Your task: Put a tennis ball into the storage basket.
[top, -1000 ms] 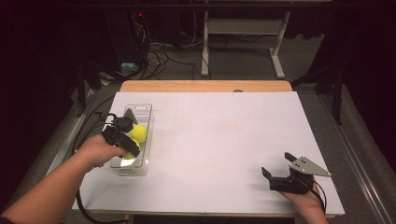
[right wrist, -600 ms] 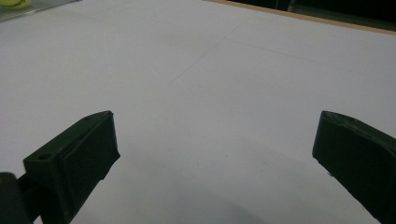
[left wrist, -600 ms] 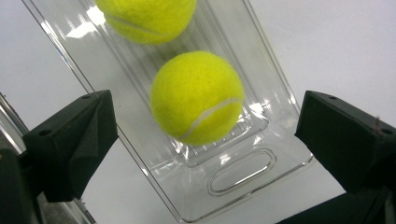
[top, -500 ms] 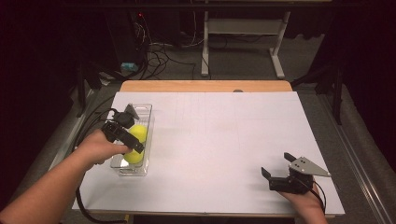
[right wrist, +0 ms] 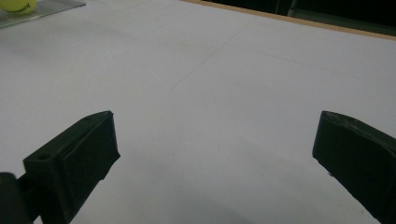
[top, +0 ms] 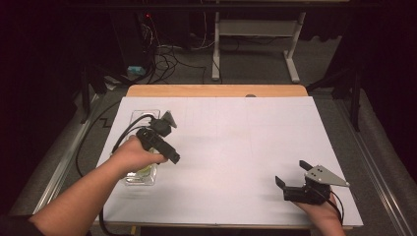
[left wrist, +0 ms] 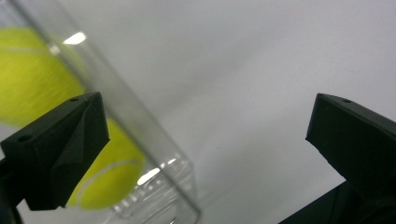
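While the clear rectangular plastic container [top: 139,176] sits at the left side of the white-covered counter [top: 236,147], two fuzzy yellow-green tennis balls show through its wall in the left gripper view, one higher up [left wrist: 32,74] and one lower down [left wrist: 109,170]. From the high view you mostly just see a bit of yellow through the plastic under the person's left hand [top: 133,155], so the balls are pretty hidden there.

The left gripper [left wrist: 201,140] is right beside the container's inner side, just over the bare white surface. Its black fingers [left wrist: 60,144] are spread wide with nothing between them; the container's edge runs past the left finger, but I can't tell if it actually touches.

The right gripper [top: 291,178] is well apart from all that, near the counter's front right corner, held in the person's right hand [top: 322,216] with the grey three-cornered plate [top: 325,176] on top. Its fingers [right wrist: 74,158] are also wide apart and empty, pointing across open white counter. In the right gripper view the container's corner [right wrist: 44,9] with a ball [right wrist: 17,4] peeks in far off at top left.
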Demonstrator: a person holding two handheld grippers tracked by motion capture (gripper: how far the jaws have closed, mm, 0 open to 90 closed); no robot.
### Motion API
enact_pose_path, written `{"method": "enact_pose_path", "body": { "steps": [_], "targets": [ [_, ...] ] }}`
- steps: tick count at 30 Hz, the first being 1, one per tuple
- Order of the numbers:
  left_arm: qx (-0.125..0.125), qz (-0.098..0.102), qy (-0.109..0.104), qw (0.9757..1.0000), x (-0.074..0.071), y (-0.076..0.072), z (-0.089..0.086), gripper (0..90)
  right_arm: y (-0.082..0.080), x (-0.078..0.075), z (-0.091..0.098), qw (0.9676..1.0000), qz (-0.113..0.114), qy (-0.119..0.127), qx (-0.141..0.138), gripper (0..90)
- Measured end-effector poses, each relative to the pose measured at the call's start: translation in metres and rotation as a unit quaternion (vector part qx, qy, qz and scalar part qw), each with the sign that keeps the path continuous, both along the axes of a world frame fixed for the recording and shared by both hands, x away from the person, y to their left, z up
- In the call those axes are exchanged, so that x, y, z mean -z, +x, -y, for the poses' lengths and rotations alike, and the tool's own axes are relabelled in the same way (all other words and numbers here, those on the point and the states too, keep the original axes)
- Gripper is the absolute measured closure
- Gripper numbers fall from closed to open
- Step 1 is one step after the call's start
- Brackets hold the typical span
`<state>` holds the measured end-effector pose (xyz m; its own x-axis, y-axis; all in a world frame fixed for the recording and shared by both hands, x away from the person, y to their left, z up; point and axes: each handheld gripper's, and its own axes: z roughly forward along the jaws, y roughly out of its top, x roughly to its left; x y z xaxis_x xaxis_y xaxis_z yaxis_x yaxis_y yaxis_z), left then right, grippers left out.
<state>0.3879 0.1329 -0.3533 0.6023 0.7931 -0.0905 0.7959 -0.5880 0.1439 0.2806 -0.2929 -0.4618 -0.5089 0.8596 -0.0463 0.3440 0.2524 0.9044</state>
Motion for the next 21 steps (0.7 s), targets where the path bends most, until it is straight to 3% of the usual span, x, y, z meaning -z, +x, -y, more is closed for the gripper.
{"method": "enact_pose_path", "body": {
  "steps": [11, 16, 21],
  "targets": [
    [0.048, -0.009, -0.009, 0.9988, 0.006, -0.002, 0.055, 0.0, -0.001, 0.000, -0.001, 1.0000, 0.001, 0.001, -0.003, 0.0],
    [0.058, -0.009, -0.007, 0.9982, 0.009, -0.004, 0.066, 0.0, -0.001, -0.001, -0.001, 1.0000, 0.002, 0.002, -0.003, 0.0],
    [0.058, -0.001, -0.024, 0.9980, 0.019, -0.007, 0.069, 0.2, -0.001, -0.001, -0.001, 1.0000, 0.003, 0.001, -0.004, 0.0]
  ]
}}
